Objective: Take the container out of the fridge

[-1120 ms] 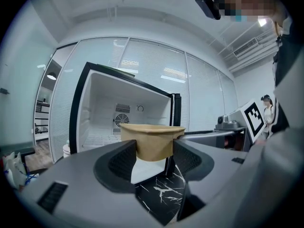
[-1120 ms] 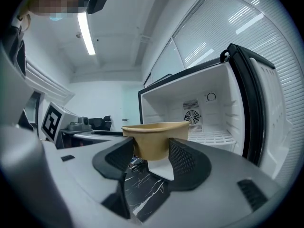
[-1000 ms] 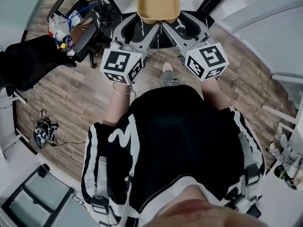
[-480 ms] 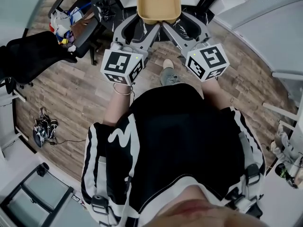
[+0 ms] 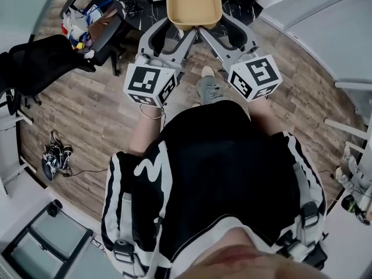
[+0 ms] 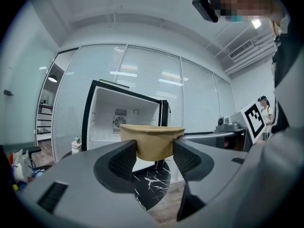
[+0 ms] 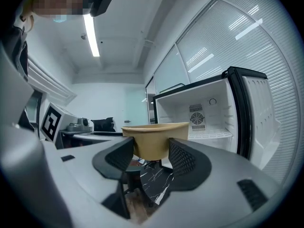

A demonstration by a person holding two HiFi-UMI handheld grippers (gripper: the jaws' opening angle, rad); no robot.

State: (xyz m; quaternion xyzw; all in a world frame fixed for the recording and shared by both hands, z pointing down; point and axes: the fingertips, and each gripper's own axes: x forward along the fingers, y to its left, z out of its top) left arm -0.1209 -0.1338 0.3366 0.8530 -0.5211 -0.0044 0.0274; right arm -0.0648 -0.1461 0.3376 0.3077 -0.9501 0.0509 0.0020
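A tan, open-topped container [image 5: 195, 4] is held in the air in front of me by both grippers. My left gripper [image 5: 174, 28] is shut on its left side and my right gripper [image 5: 218, 27] on its right side. In the left gripper view the container [image 6: 152, 139] sits pinched between the jaws of the left gripper [image 6: 153, 152], with the open fridge [image 6: 107, 120] behind it, its white interior bare. Seen from the right gripper [image 7: 152, 152], the container [image 7: 154, 137] is likewise clamped, and the fridge [image 7: 209, 120] stands open beyond.
A black marbled floor panel [image 5: 235, 7] lies below the container. Black office chairs [image 5: 40, 68] loaded with bags [image 5: 81, 25] stand at the left. A tangle of cables [image 5: 55, 158] lies on the wood floor [image 5: 87, 115]. Glass partitions [image 5: 325, 28] run along the right.
The floor and chairs have slid towards the top of the head view, so I have backed away a little. Both grippers keep the container between them.
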